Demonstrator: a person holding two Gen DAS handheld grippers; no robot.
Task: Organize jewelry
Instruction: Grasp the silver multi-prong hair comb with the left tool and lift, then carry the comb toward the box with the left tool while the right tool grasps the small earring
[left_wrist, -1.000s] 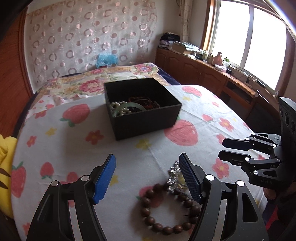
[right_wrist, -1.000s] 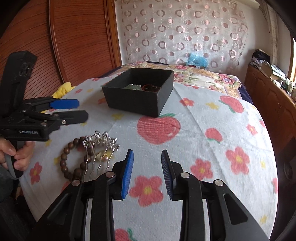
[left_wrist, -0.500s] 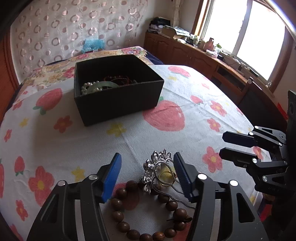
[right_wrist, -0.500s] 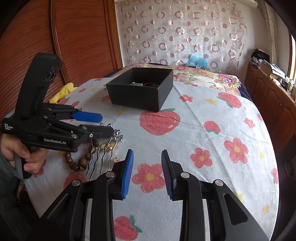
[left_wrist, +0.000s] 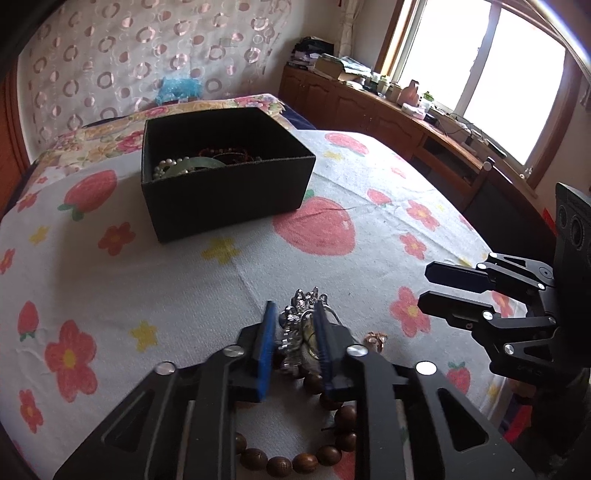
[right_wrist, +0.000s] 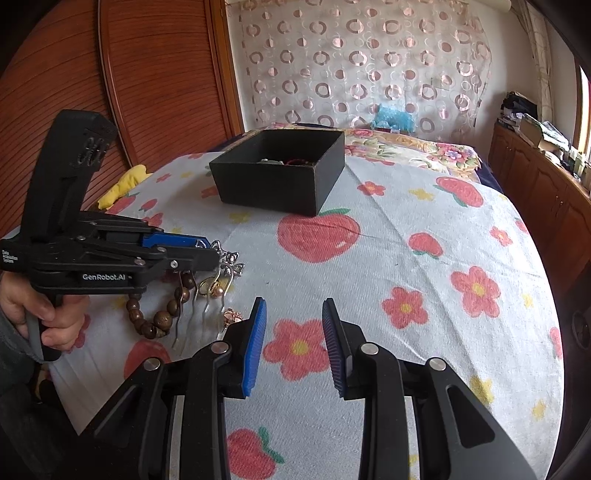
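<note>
My left gripper (left_wrist: 294, 332) is shut on a silver hair comb (left_wrist: 300, 325); the comb's ornate top shows between the blue pads, and its prongs (right_wrist: 199, 314) hang down in the right wrist view. A brown wooden bead bracelet (left_wrist: 295, 458) lies on the cloth under the left gripper. A small rose-gold piece (left_wrist: 375, 338) lies just right of it. The black jewelry box (left_wrist: 221, 173) stands open farther back, with a pearl strand, a green bangle and red beads inside. My right gripper (right_wrist: 293, 332) is open and empty above the cloth, right of the comb.
The table wears a white cloth (right_wrist: 424, 280) with strawberries and flowers. A yellow cushion (right_wrist: 125, 182) lies at the left table edge. A bed with a floral cover (right_wrist: 406, 147) is behind the table. Wooden cabinets (left_wrist: 388, 110) run under the window at right.
My left gripper has moved forward over the jewelry pile and closed from wide open onto the silver hair comb. My right gripper has stayed open and nearly still.
</note>
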